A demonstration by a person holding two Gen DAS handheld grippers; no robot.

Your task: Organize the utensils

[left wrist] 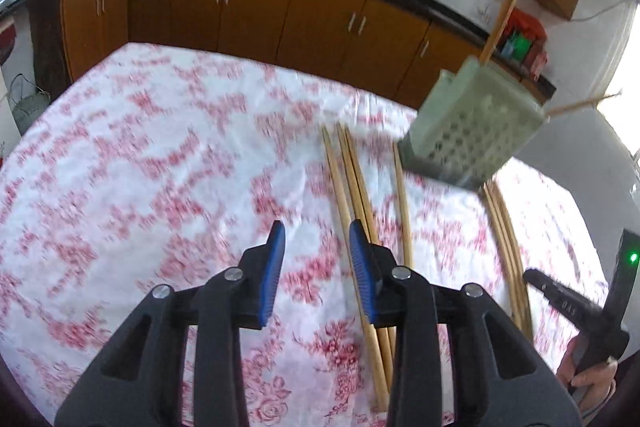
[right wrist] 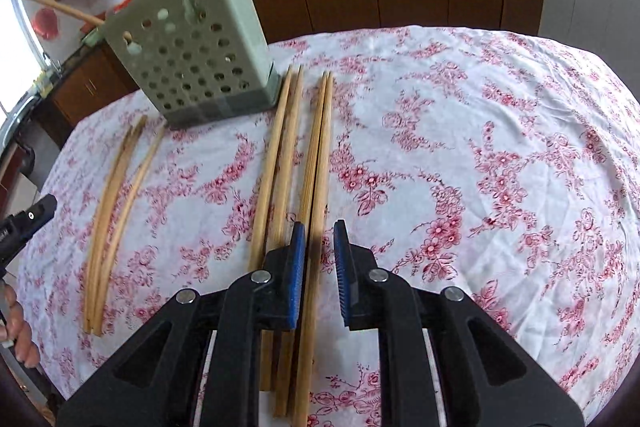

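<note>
A pale green perforated utensil holder stands on the floral tablecloth, with two chopsticks sticking out of it; it also shows in the left wrist view. Several wooden chopsticks lie in front of it, and a second bunch lies to the left. My right gripper is open, its jaws straddling one chopstick of the middle group, low over the cloth. My left gripper is open and empty above the cloth, just left of the chopsticks.
The round table's floral cloth spreads to the right. Brown kitchen cabinets and a dark counter with bowls and woks stand behind. The right gripper's body shows at the left view's right edge.
</note>
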